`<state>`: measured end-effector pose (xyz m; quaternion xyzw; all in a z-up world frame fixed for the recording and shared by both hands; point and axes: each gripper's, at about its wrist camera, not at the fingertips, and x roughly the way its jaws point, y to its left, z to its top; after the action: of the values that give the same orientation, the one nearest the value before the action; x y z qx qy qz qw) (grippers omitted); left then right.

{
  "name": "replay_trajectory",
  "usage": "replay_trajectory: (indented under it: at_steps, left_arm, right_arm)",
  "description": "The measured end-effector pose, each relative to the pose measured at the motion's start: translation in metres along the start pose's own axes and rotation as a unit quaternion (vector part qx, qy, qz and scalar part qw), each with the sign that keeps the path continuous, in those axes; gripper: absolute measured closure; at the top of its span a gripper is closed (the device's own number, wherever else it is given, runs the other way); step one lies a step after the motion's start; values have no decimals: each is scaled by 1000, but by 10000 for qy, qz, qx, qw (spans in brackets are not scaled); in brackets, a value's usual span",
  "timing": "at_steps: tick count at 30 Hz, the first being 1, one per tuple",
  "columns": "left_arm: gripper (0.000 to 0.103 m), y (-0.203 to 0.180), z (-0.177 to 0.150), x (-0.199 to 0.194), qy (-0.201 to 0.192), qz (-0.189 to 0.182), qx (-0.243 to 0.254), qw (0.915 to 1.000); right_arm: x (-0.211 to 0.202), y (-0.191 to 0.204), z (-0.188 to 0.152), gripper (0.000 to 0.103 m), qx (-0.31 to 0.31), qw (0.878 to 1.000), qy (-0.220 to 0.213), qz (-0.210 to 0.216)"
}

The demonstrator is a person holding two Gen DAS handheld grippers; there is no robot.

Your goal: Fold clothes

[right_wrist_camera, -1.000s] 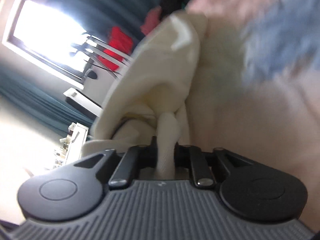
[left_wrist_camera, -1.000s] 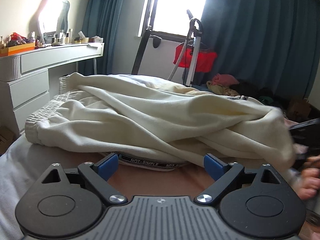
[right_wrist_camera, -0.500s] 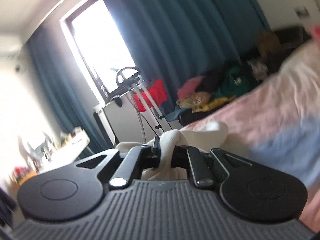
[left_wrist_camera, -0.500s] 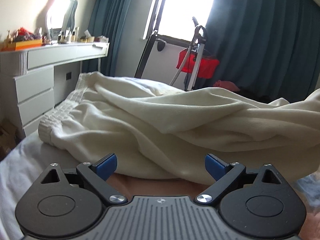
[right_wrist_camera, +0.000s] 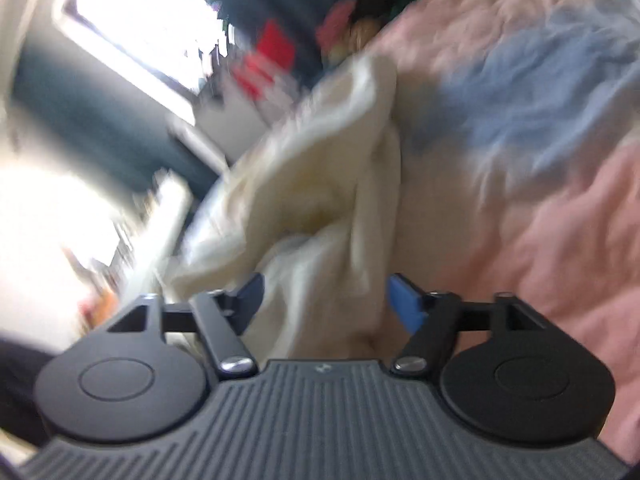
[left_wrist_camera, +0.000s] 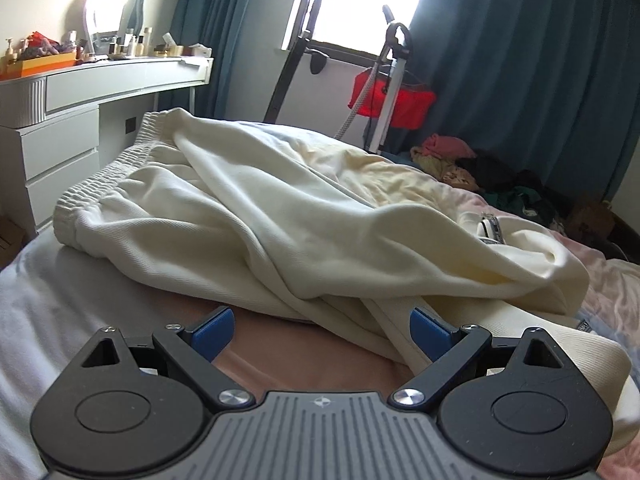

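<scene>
Sweatpants, cream, lay in a loose heap across the bed, elastic waistband toward the dresser side, one leg trailing to the near right edge. Fabric looked thick, ribbed and soft: judged limp, moderately heavy for cloth, not slippery, nothing fragile. It should drape and sag from any single hold, so two holds spaced along an edge seemed best. The waistband and the leg cuffs appeared the firmest places to pinch; the bulky middle folds would likely bunch.

Left tool sat low and level just above the bedsheet, pointing at the near edge of the heap, fingers spread wide, nothing between them.

Right tool was rolled strongly to one side, view motion-blurred. Its fingers stood wide apart with cream cloth lying between them; neither pad appeared to press on it, so no grip was judged.
</scene>
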<state>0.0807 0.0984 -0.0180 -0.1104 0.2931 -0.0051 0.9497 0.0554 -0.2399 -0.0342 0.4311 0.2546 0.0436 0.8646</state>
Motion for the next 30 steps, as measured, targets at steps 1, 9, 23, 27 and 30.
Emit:
replay_trajectory:
  at_steps: [1,9,23,27,30]
  left_arm:
    - [7,-2,-1,1,15,-10,-24,10000]
    - [7,-1,-6,18,146,-38,-242,9996]
    - [7,20,-8,44,80,-34,-644,9979]
    - [7,22,-10,59,166,-25,-702,9974]
    - [7,22,-10,65,158,-5,-666,9977]
  right_arm:
    - [2,0,9,24,56,9999,-81,82]
    - [125,1,105,27,-219,9991,148,-326]
    - [278,75,171,97,-1433,9761,-269,-1614]
    - [268,145,220,97,-1860,9668,-1298,-1180]
    - [250,164,241,96,-1911,9454,-2376,-1155]
